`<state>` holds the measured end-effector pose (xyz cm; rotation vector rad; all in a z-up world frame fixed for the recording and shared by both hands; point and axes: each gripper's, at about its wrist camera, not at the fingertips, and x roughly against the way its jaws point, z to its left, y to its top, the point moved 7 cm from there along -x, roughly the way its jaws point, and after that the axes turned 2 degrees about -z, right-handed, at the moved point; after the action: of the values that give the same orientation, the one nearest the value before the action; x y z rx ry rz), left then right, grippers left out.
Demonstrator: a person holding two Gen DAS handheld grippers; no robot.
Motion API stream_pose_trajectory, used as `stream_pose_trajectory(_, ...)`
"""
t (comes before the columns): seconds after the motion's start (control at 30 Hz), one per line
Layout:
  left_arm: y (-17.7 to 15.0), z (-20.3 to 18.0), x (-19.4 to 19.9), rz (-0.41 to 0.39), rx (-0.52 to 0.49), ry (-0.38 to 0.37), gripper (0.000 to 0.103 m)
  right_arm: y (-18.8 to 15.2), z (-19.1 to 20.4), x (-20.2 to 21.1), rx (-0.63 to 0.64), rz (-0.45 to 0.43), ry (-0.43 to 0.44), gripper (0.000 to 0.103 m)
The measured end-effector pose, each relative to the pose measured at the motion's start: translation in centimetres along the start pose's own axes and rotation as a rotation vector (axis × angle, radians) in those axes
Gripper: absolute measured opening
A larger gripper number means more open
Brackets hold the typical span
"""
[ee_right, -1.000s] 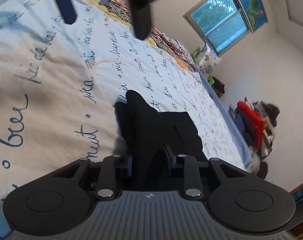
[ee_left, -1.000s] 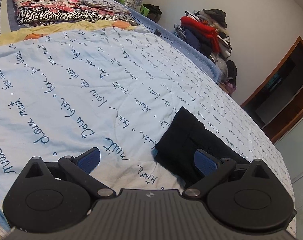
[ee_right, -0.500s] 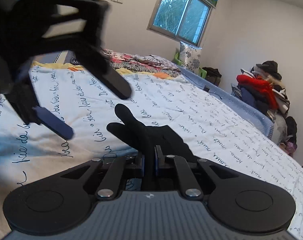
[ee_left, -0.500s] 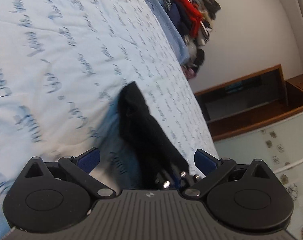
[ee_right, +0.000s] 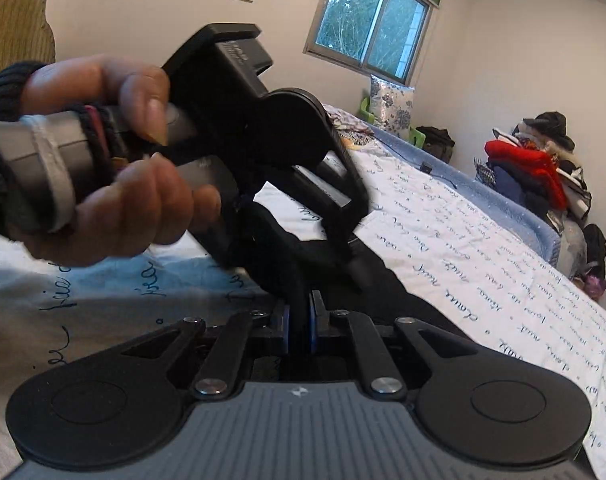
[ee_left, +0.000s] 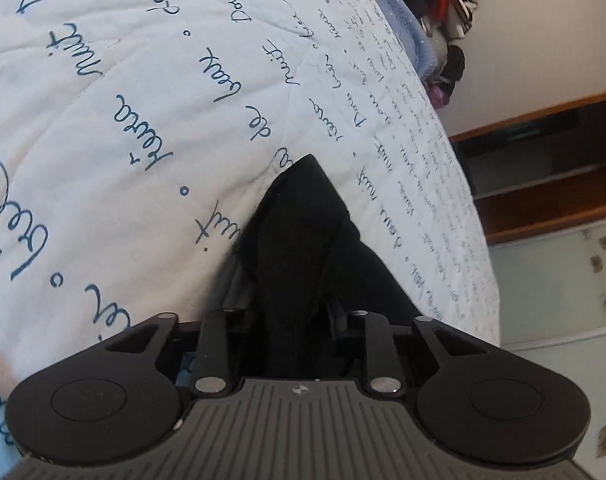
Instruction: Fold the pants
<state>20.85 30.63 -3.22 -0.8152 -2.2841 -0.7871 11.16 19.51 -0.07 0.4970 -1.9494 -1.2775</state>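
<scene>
On a bed spread with a script-printed quilt (ee_left: pixel 143 128), we hold the black pants (ee_left: pixel 303 240) bunched at our near edge, their long axis running away from both tools toward the far corner of the mattress, where the cloth tapers to a raised point. The right gripper (ee_right: pixel 299 320) is pinched nearly shut on a fold of the dark fabric, blue pads pressing from either side. The left gripper (ee_left: pixel 287 316) is closing — its jaws narrow around a thicker bundle of the same cloth, which fills the gap between them, though we cannot tell whether the pads bear on it yet. In the right wrist view the left hand (ee_right: pixel 115 184) and its tool sit just above and across the right tool's grip, so the two pinch points lie close together on the near end of the garment; the rest of the pants trails forward and to the right on the quilt. The coming fold, we judge, turns on that: both holds at one end, free length ahead. Against a second ago, the left tool — then spread wide and well back, with the pants lying flat by its right finger — has come down over the cloth and drawn its jaws in, while the right has rolled level with its pinch kept.
</scene>
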Motion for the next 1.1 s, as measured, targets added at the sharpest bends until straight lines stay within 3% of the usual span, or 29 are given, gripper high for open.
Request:
stream_pose_trajectory(0.13, -0.4, -0.8, 1.2, -0.045, -0.092, 0.058, 0.023, -0.3, -0.7, 0.7, -0.072, 0.025, -0.003, 0.012)
stream_pose_trajectory(0.2, -0.7, -2.0, 1.7, -0.077, -0.171, 0.097, 0.021, -0.3, -1.7, 2.1, -0.156, 0.011, 0.011, 0.012)
stream_pose_trajectory(0.3, -1.2, -3.6, 1.8, -0.103, -0.29, 0.177, 0.02, -1.2, -1.5, 2.7, -0.206, 0.064, 0.042, 0.015)
stream_pose_trajectory(0.33, -1.4, -3.9, 1.5, -0.097, -0.314, 0.204, 0.019, -2.0, -1.0, 2.1, -0.192, 0.114, 0.067, 0.028)
stream_pose_trajectory(0.37, -1.3, -3.9, 1.3, -0.097, -0.323, 0.222, 0.02, -2.7, -0.5, 1.3, -0.172, 0.155, 0.089, 0.033)
stream_pose_trajectory(0.43, -1.2, -3.9, 1.7, -0.097, -0.303, 0.223, 0.019, -2.2, -0.6, 2.4, -0.16, 0.109, 0.065, 0.035)
stream_pose_trajectory(0.5, -1.2, -4.8, 2.7, -0.116, -0.307, 0.214, 0.018, -1.4, -1.3, 4.4, -0.225, 0.075, 0.106, 0.038)
stream_pose_trajectory(0.57, -2.0, -6.7, 4.0, -0.154, -0.364, 0.215, 0.017, -1.5, -2.4, 6.7, -0.288, 0.057, 0.155, 0.055)
stream_pose_trajectory(0.6, -2.5, -8.0, 4.6, -0.174, -0.404, 0.216, 0.016, -1.9, -3.3, 8.1, -0.327, 0.039, 0.17, 0.069)
stream_pose_trajectory(0.63, -3.3, -9.4, 5.2, -0.193, -0.448, 0.212, 0.016, -2.5, -4.4, 9.5, -0.376, 0.022, 0.179, 0.076)
stream_pose_trajectory(0.67, -3.9, -10.7, 5.5, -0.206, -0.484, 0.205, 0.015, -3.1, -5.5, 10.9, -0.438, 0.01, 0.188, 0.076)
stream_pose_trajectory(0.8, -7.3, -16.6, 5.5, -0.214, -0.586, 0.141, 0.014, -7.2, -11.2, 17.0, -0.768, -0.038, 0.19, 0.076)
stream_pose_trajectory(0.97, -15.5, -24.5, 2.0, -0.152, -0.761, 0.051, 0.014, -13.3, -17.6, 25.3, -1.023, -0.133, 0.012, 0.076)
stream_pose_trajectory(1.1, -23.2, -27.6, -3.6, -0.043, -0.858, 0.021, 0.014, -18.9, -21.7, 30.0, -1.231, -0.198, -0.092, 0.078)
